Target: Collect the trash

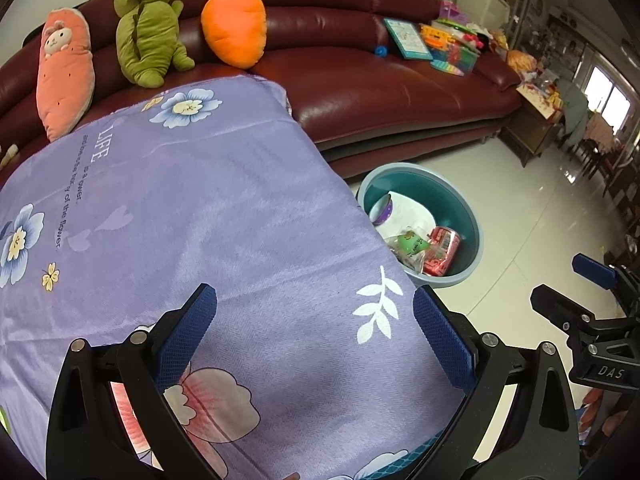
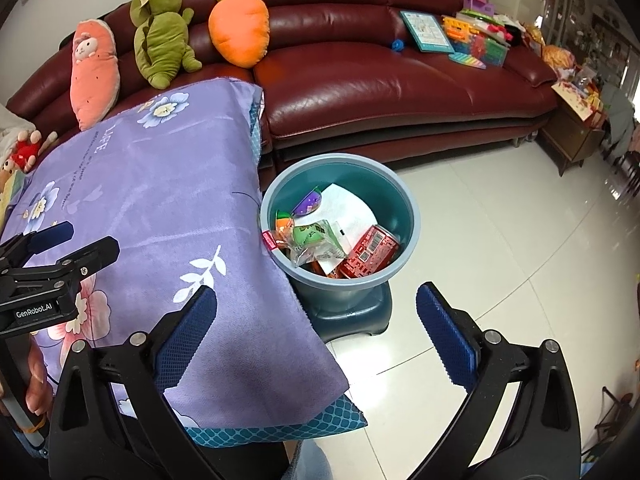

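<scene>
Judging from the crinkled look of it, the trash already gathered in the teal bin [image 2: 340, 204] is light and flimsy: a clear plastic wrapper [image 2: 316, 240] with a green print would crush and slip under firm pads, so it is best pinched by a loose edge, while the red can [image 2: 370, 252] beside it is stiffer yet easily dented and better taken across its body. A white paper sheet [image 2: 352, 208] lies under both, and a purple-rimmed piece [image 2: 306, 202] sits toward the far wall of the bin. The bin stands on the tiled floor just beside the corner of the purple flowered cloth [image 2: 160, 200], in front of the dark red sofa [image 2: 380, 92]. No loose litter shows on the cloth near the bin. The right gripper [image 2: 316, 332] hangs above the bin's near side with jaws spread wide and nothing between them; the left gripper [image 1: 316, 332] hovers over the cloth beside the bin, equally wide and empty.
</scene>
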A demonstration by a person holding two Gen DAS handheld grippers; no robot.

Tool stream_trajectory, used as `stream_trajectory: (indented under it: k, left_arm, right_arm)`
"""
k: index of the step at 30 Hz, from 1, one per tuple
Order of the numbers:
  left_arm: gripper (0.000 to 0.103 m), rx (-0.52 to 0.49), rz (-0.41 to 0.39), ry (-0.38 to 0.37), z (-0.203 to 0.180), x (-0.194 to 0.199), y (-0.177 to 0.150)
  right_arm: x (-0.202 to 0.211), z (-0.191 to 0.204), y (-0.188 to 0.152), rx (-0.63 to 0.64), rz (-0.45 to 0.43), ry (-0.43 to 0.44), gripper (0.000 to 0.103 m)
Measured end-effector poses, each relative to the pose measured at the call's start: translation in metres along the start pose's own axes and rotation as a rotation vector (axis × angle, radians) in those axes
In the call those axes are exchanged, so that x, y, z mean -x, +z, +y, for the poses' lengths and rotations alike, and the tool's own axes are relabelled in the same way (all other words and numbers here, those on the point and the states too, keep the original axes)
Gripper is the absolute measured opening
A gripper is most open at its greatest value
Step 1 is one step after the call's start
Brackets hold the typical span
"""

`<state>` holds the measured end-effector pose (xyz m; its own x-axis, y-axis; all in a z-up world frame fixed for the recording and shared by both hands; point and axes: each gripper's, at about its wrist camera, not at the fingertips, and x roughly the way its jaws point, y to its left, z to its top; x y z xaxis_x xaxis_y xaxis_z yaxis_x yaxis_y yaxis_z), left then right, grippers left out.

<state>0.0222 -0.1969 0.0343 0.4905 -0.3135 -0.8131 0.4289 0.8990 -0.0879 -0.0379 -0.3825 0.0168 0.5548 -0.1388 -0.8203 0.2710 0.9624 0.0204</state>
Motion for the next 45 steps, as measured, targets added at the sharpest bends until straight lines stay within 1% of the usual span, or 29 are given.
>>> stream_trajectory:
  k: [10,17,28,45]
  left_arm:
    - [0.099,0.0,0.022,0.007,0.0,-0.012,-0.002]
    - [0.099,-0.005,0.002,0.041,-0.002,-0.018,-0.005]
    - [0.099,-0.049,0.01,0.071,-0.011,-0.03,-0.011]
    - [0.099,-0.059,0.061,0.099,-0.007,-0.056,-0.014]
  right_arm:
    - [-0.011,-0.006,0.0,-0.022,0.014,0.003,0.096]
    - [-0.02,-0.016,-0.002,-0.055,0.025,0.005,0.096]
    - [-0.034,-0.024,-0.002,-0.082,0.045,-0.002,0.096]
    - [-0.062,-0.029,-0.004,-0.104,0.094,0.013,0.096]
